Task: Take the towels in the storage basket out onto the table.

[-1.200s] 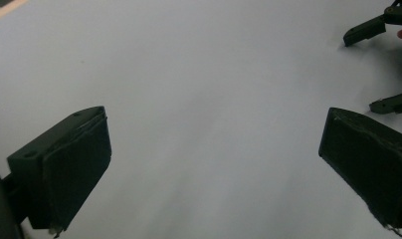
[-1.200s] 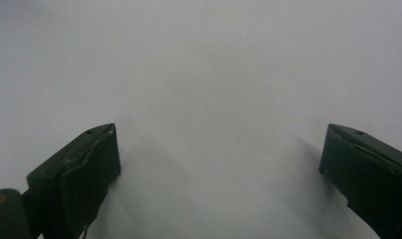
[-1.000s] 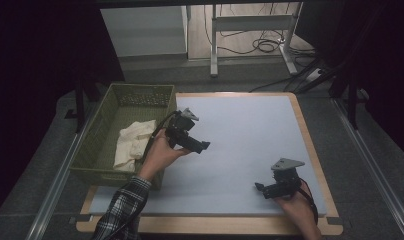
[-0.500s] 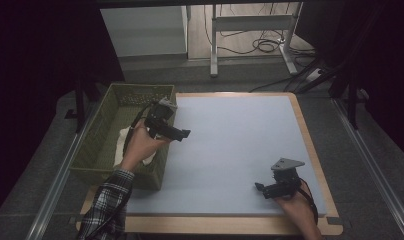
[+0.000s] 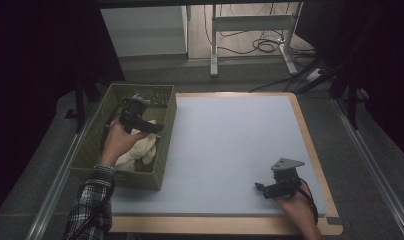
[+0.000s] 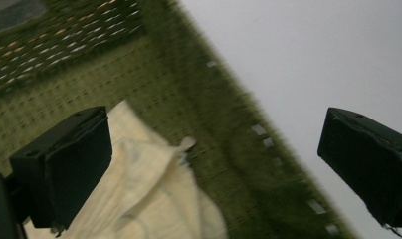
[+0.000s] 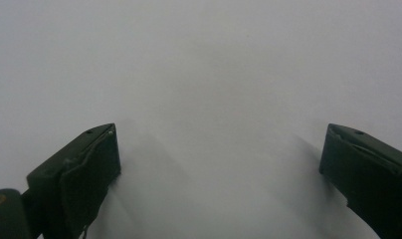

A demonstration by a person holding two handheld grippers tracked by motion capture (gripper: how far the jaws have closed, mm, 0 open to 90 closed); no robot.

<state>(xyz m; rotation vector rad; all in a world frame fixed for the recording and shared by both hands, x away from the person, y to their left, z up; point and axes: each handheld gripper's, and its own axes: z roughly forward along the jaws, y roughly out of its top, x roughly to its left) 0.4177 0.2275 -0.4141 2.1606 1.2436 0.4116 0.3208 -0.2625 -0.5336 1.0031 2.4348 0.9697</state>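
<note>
**A:** Two grippers, starting with the one nearest me. The right gripper point(image 5: 260, 189) sits low at the near right of the table point(image 5: 230, 145), a hand point(image 5: 297, 205) wrapped round it, its grey plate on top. Through its own camera I see both black jaws spread wide over bare pale tabletop, nothing between them.

**B:** And the left?

**A:** Farther off, on the left side. The left gripper point(image 5: 152, 127) hangs over the green basket point(image 5: 162, 165), held by the other hand point(image 5: 116, 142), a checked sleeve point(image 5: 92, 200) coming in from the bottom edge. I read its jaws as wide apart too (its own camera is a bit blurred, but the gap is plain), and nothing is gripped.

**B:** Where's the cloth?

**A:** The cream cloth point(image 6: 149, 199) lies crumpled inside the basket, in the near half of it. In the left gripper view it is below the jaws, reaching under the left-hand one; the right-hand jaw stands past the basket's wall, over the pale tabletop. I cannot tell whether the jaws touch the cloth.

**B:** The basket itself?

**A:** It stands at the table's left edge, long side running away from me, its woven wall point(image 6: 224, 124) running diagonally across the left gripper view. Beyond the table's far edge I see the floor with cables point(image 5: 262, 45) and a pale metal frame point(image 5: 250, 20).
</note>
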